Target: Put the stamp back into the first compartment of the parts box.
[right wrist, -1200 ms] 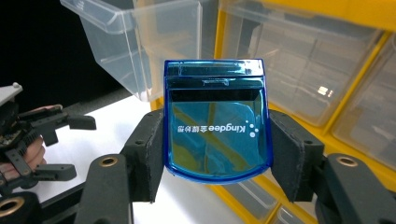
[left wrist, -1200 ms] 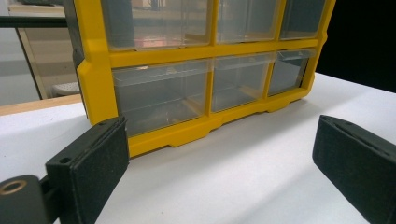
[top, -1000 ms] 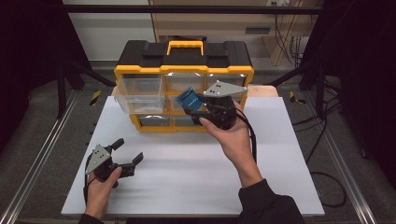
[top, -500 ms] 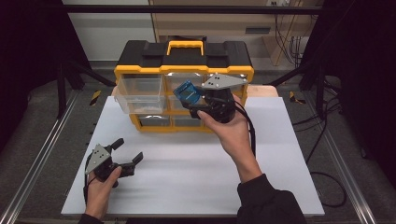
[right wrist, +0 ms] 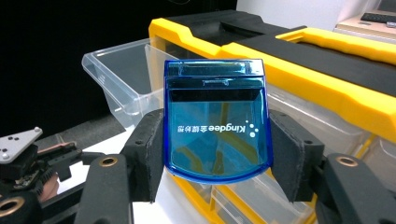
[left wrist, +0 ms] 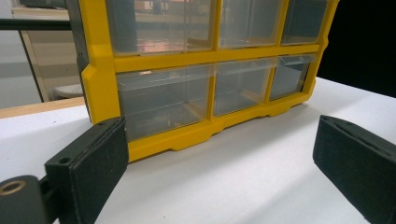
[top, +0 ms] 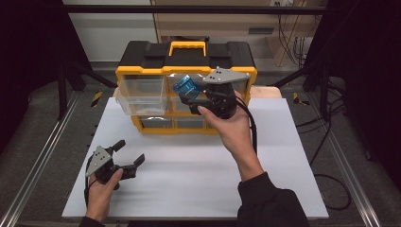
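Note:
My right gripper (top: pixel 187 94) is shut on a translucent blue plastic case (top: pixel 183 85) (right wrist: pixel 215 122) and holds it up in front of the yellow and black drawer organizer (top: pixel 187 61). The case carries white lettering, seen upside down in the right gripper view. Beyond it, the organizer's top-left clear drawer (top: pixel 141 93) (right wrist: pixel 122 77) is pulled out and looks empty. My left gripper (top: pixel 126 154) rests open on the white table (top: pixel 198 165) at the front left, nothing between its jaws. It faces the organizer's lower clear drawers (left wrist: pixel 163 100).
The organizer (left wrist: pixel 100 79) stands at the back middle of the white table with a yellow handle (top: pixel 188 46) on its black lid. Metal rails (top: pixel 38 161) run along both sides of the table. A cable (top: pixel 250 127) trails from the right gripper.
My right gripper has lifted the blue case up and to the left, toward the pulled-out top-left drawer. The left gripper has stayed put.

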Available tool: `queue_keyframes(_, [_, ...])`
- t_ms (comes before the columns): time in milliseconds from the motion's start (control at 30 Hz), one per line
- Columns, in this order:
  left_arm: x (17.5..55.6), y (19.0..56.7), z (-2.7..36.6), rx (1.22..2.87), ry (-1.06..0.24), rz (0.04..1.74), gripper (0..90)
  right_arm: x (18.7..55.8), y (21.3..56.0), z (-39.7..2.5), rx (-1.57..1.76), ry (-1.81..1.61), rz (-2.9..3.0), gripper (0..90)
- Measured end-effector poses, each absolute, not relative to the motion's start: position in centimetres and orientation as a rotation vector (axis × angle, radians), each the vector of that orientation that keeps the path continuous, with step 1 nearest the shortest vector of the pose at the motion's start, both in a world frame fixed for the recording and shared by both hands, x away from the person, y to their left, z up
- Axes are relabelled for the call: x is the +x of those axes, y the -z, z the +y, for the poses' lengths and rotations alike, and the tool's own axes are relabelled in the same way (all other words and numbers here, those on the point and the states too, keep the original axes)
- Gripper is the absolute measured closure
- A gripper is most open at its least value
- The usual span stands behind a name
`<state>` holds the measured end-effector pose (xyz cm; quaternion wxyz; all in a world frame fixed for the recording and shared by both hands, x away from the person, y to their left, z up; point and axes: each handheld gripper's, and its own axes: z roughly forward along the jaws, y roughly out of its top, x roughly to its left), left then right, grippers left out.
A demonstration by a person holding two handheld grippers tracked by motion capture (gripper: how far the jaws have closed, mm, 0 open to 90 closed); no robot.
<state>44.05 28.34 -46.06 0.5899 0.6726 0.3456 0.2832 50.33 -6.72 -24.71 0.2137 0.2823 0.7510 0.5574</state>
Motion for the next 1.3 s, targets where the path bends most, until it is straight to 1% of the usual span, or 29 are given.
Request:
queue_keyframes(667, [44.1, 46.0, 28.4, 1.558, -0.658, 0.802, 3.3, 50.3, 23.1, -5.1, 0.752, -1.602, 2.082, 42.1])
queue_keyframes(1300, [44.0, 45.9, 28.3, 1.561, -0.659, 0.798, 3.3, 51.2, 21.8, -3.4, 0.732, -1.606, 2.096, 42.2])
